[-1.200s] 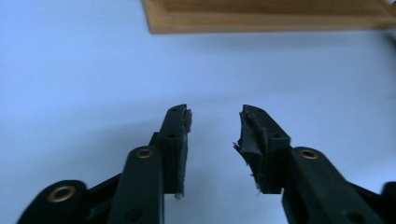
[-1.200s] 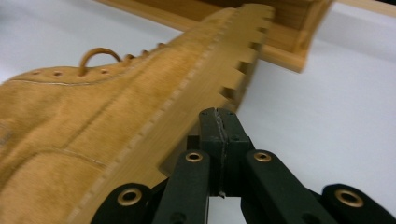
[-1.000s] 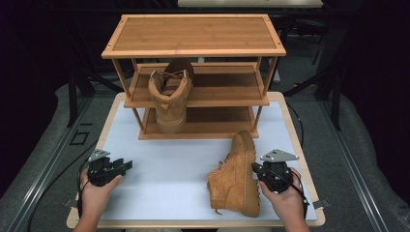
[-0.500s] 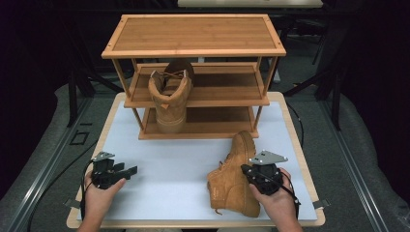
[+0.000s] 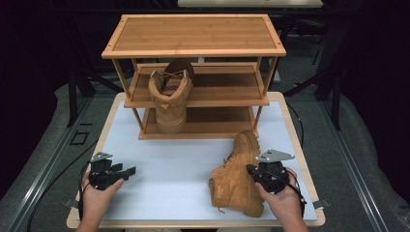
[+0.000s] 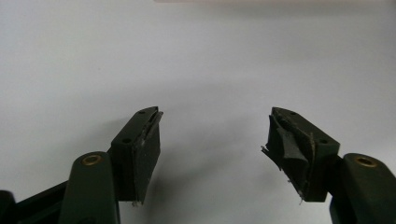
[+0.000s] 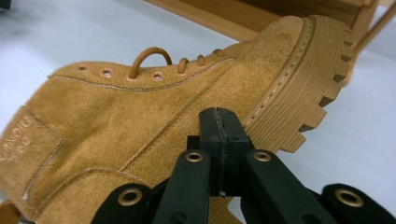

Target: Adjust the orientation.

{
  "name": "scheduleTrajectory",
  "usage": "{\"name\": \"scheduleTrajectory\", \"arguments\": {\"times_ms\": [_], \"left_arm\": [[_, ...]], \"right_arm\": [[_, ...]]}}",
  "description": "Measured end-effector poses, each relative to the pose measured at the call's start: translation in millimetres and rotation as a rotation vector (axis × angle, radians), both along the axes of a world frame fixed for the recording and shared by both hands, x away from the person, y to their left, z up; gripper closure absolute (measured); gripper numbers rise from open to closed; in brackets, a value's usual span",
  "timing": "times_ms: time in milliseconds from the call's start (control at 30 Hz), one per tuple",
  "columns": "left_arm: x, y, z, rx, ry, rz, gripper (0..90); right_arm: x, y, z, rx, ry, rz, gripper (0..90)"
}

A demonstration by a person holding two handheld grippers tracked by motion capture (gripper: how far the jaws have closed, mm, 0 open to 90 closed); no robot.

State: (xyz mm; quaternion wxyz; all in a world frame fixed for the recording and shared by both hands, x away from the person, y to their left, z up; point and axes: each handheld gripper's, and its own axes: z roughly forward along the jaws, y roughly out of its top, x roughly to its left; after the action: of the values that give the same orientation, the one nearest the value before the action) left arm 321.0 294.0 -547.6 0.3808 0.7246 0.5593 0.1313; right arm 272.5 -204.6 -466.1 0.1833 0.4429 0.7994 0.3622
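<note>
suede boot one [image 5: 170,99] looks shelved already. boot two [image 7: 154,116] lies on its side right against your right gripper [image 7: 219,126], jaws pressed together. left gripper [image 6: 212,135] gapes, nothing between.

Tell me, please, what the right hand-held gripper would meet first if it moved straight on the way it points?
Most likely the tan boot lying on its side: the right hand-held gripper, jaws closed, points at its suede flank just ahead.
</note>
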Motion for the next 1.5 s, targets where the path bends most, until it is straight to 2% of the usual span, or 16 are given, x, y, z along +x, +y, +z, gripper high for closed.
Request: {"name": "scheduleTrajectory", "arguments": {"times_ms": [67,100,267,500,800,933,967,1000,1033,1067,1133,1167,1267,1333,1400,1500], "left_arm": [[-0.2,0.1,-0.4,-0.001,0.002,-0.001,34.0],[-0.1,-0.4,-0.7,-0.003,0.001,0.001,33.9],[0.0,-3.1,-0.5,0.000,0.003,-0.006,33.8],[0.7,-4.2,-1.5,-0.002,0.011,-0.011,33.8],[0.6,-3.4,-1.3,-0.007,0.012,-0.010,33.8],[0.6,-3.4,-1.2,-0.011,0.014,-0.011,33.8],[0.9,-3.6,-1.5,-0.010,0.013,-0.011,33.8],[0.9,-4.0,-1.9,-0.009,0.012,-0.008,33.9],[1.0,-4.1,-1.6,-0.009,0.018,-0.013,33.9],[1.2,-4.3,-1.6,-0.009,0.018,-0.014,33.9],[1.2,-5.1,-1.2,-0.010,0.015,-0.012,33.9],[1.3,-5.3,-1.1,-0.010,0.013,-0.011,33.9],[1.5,-5.8,-1.5,-0.010,0.014,-0.007,33.9],[1.7,-5.8,-2.0,-0.010,0.017,-0.008,33.9],[1.7,-5.9,-2.2,-0.008,0.017,-0.008,33.9],[1.5,-5.4,-2.1,-0.009,0.018,-0.009,33.9]], "right_arm": [[-0.9,-8.3,1.3,-0.012,0.002,-0.050,90.0],[0.5,-15.6,0.7,0.040,0.016,-0.019,90.0],[-1.5,-28.8,0.3,0.054,0.021,-0.073,90.0],[-3.0,-46.2,-2.6,0.089,0.042,-0.104,90.0],[-5.6,-54.8,-5.5,0.078,0.042,-0.139,89.6],[-7.7,-66.4,-11.5,0.054,0.045,-0.220,87.9],[-7.5,-72.0,-13.7,0.079,0.070,-0.199,88.3],[-8.3,-73.5,-16.6,0.037,0.057,-0.263,88.4],[-7.9,-77.0,-19.3,0.058,0.064,-0.252,88.9],[-9.1,-80.1,-21.4,0.031,0.070,-0.292,89.0],[-9.3,-86.8,-25.2,0.031,0.089,-0.301,89.3],[-9.3,-89.5,-27.3,0.013,0.089,-0.329,88.9],[-8.6,-103.8,-32.1,0.097,0.118,-0.320,83.7],[-8.8,-105.6,-32.1,0.102,0.120,-0.325,80.2],[-10.2,-103.8,-28.8,0.072,0.100,-0.341,78.5],[-13.2,-105.4,-21.6,0.090,0.087,-0.333,73.2]]}}
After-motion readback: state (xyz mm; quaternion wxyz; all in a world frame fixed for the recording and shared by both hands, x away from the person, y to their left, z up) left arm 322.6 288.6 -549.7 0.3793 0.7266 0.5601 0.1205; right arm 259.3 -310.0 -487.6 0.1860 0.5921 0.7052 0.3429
